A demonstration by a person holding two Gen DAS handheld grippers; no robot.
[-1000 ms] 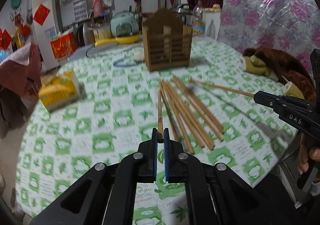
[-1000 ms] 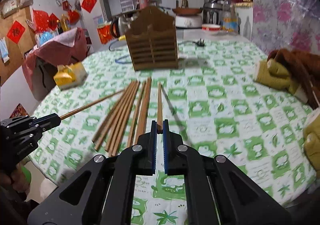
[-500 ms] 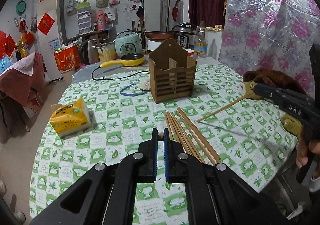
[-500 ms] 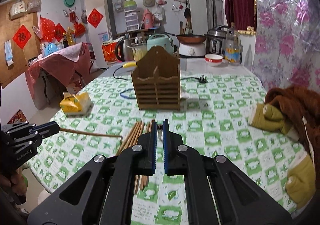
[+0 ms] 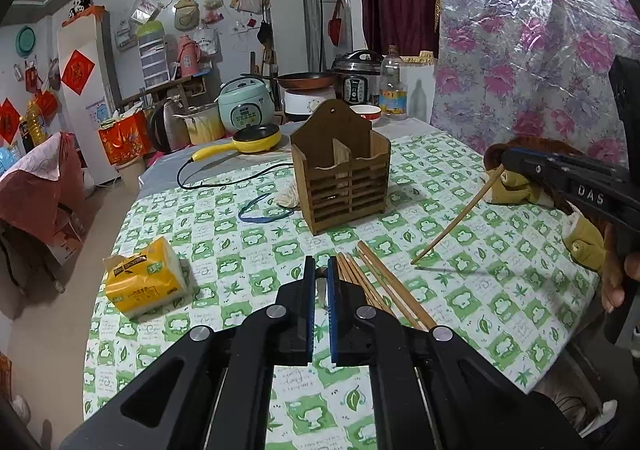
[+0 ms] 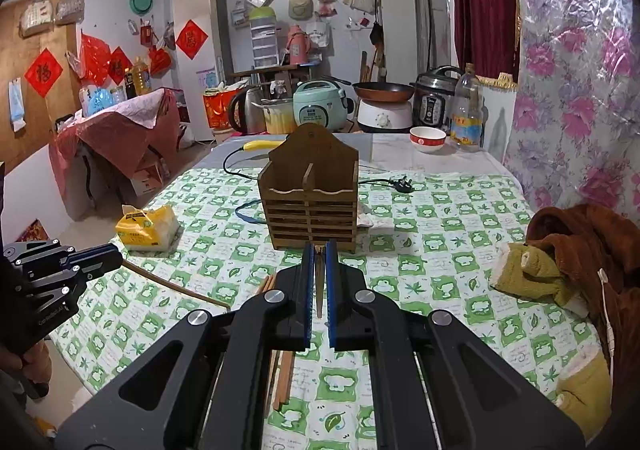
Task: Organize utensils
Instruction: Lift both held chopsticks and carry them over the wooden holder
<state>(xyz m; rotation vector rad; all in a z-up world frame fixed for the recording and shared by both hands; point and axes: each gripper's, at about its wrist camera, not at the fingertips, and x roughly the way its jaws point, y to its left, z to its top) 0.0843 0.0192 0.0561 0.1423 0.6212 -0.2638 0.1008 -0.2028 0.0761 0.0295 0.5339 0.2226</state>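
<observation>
Left wrist view first: the left gripper (image 5: 319, 282) has its blue pads pinched on a single chopstick (image 5: 321, 273), only its butt end peeking out between them. Below it the loose chopsticks (image 5: 384, 286) lie in a bundle on the green-checked tablecloth (image 5: 500, 290), toward the table's near edge. The wooden utensil holder (image 5: 342, 175) stands upright at the table's middle, both of its compartments looking bare from here. A yellow tissue pack (image 5: 146, 282) sits by the left edge, a yellow pan (image 5: 256, 137) toward the far edge. Over at the right edge the right gripper (image 5: 505, 158) comes in, clamped on its own chopstick (image 5: 454, 223), which slants down with the tip just at the cloth. Right wrist view now: the right gripper (image 6: 319, 282) is pressed onto that chopstick (image 6: 319, 282), seen end-on as a thin sliver between the pads. The utensil holder (image 6: 310, 197) is straight ahead, tissue pack (image 6: 148, 228) to its left, a brown fleece garment (image 6: 592, 250) heaped at the right edge. At the left edge the left gripper (image 6: 118, 256) holds its chopstick (image 6: 176, 287) sloping down across the cloth, and some loose chopsticks (image 6: 282, 382) show under the gripper's frame.
</observation>
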